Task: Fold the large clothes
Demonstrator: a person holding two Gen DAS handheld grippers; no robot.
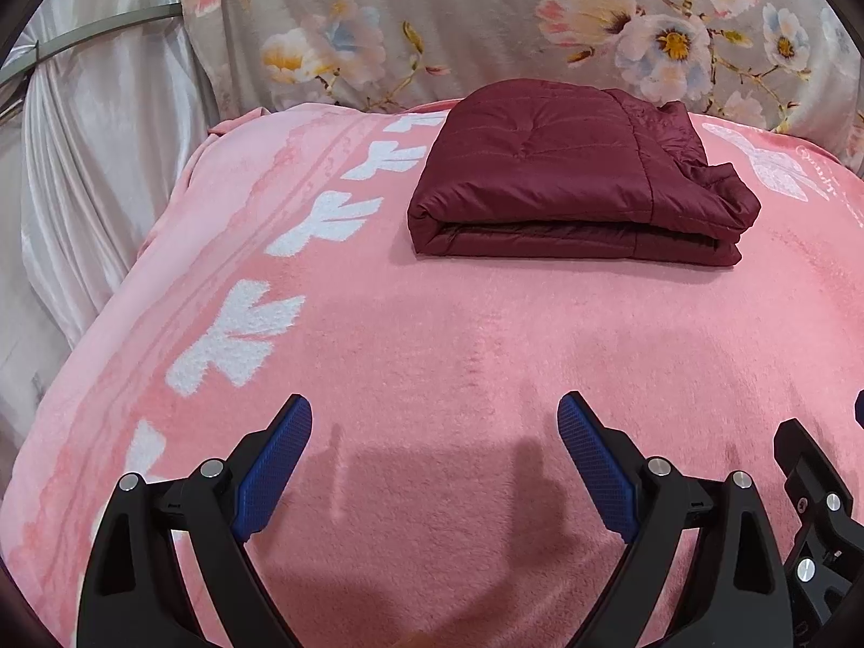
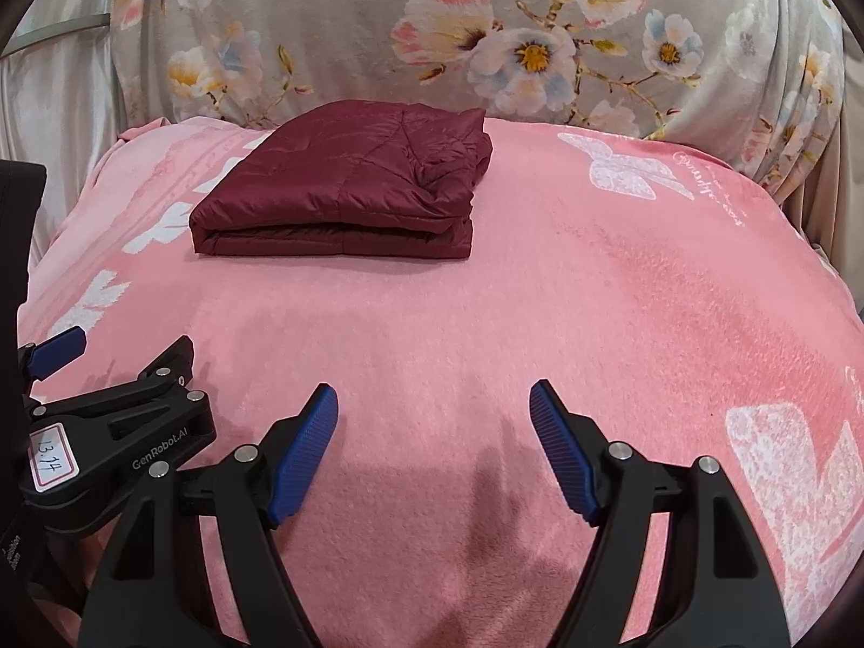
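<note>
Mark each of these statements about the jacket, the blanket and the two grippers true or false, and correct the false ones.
1. The maroon jacket lies folded into a compact bundle on the pink blanket. True.
2. The left gripper is clamped on a sleeve of the jacket. False: its jaws stand open over bare blanket, apart from the jacket.
3. The right gripper has its jaws open with nothing between them. True.
4. The jacket lies between the two grippers, touching both. False: it lies beyond them, towards the floral fabric.
5. The blanket is plain blue. False: it is pink with white motifs.
</note>
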